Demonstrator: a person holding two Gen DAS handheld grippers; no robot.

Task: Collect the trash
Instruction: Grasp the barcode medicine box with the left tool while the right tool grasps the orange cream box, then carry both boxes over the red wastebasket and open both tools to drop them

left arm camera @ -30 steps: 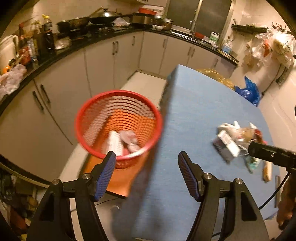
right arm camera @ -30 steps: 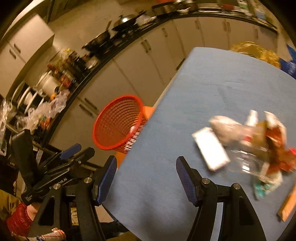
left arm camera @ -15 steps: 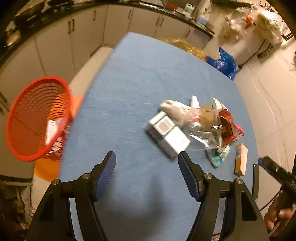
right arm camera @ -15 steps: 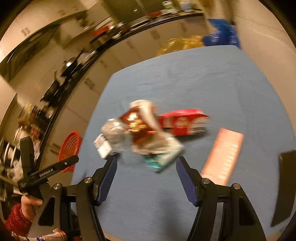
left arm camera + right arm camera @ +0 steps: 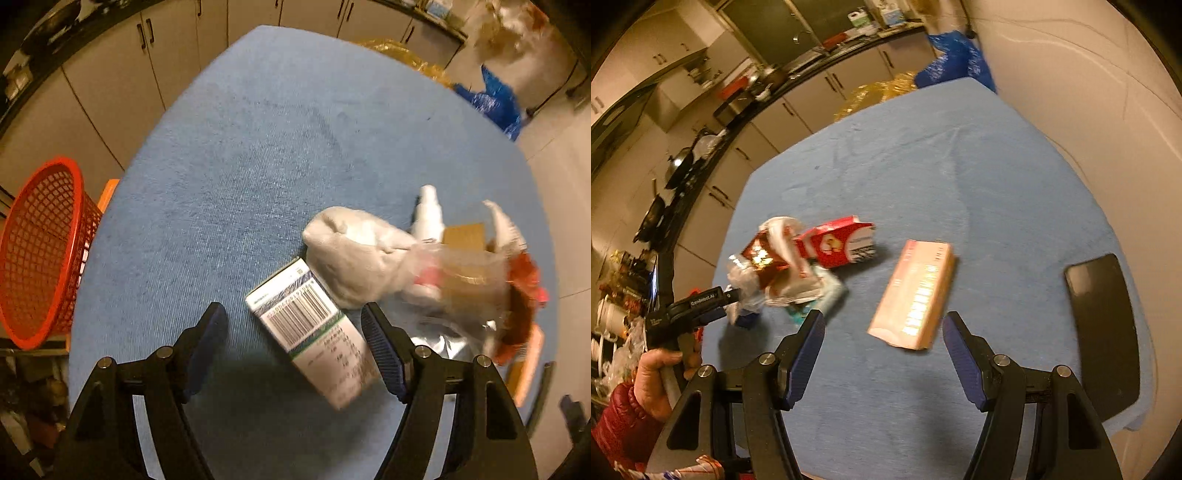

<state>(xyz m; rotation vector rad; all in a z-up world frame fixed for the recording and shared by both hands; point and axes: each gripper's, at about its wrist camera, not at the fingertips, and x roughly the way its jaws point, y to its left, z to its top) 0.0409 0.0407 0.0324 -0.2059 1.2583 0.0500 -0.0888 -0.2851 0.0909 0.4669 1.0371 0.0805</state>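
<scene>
A trash pile lies on the blue table (image 5: pixel 258 147). My left gripper (image 5: pixel 293 345) is open, its jaws on either side of a white barcode box (image 5: pixel 314 332), just above it. Behind the box lie a crumpled grey wad (image 5: pixel 354 254), a white bottle (image 5: pixel 428 214) and clear plastic wrap (image 5: pixel 461 288). My right gripper (image 5: pixel 881 350) is open over a pink box (image 5: pixel 914 295) lying flat. A red carton (image 5: pixel 838 243) and wrappers (image 5: pixel 775 266) lie to its left. The left gripper also shows in the right wrist view (image 5: pixel 733 295), held by a hand.
A red mesh basket (image 5: pixel 37 254) stands off the table's left edge on an orange stool. A black phone (image 5: pixel 1102 325) lies at the table's right edge. Kitchen cabinets (image 5: pixel 110 92) run behind, with a blue bag (image 5: pixel 491 99) and a yellow bag (image 5: pixel 402 55) beyond the table.
My left gripper swung from the basket to the trash pile and came down over the barcode box. My right gripper swung right from the pile to the pink box.
</scene>
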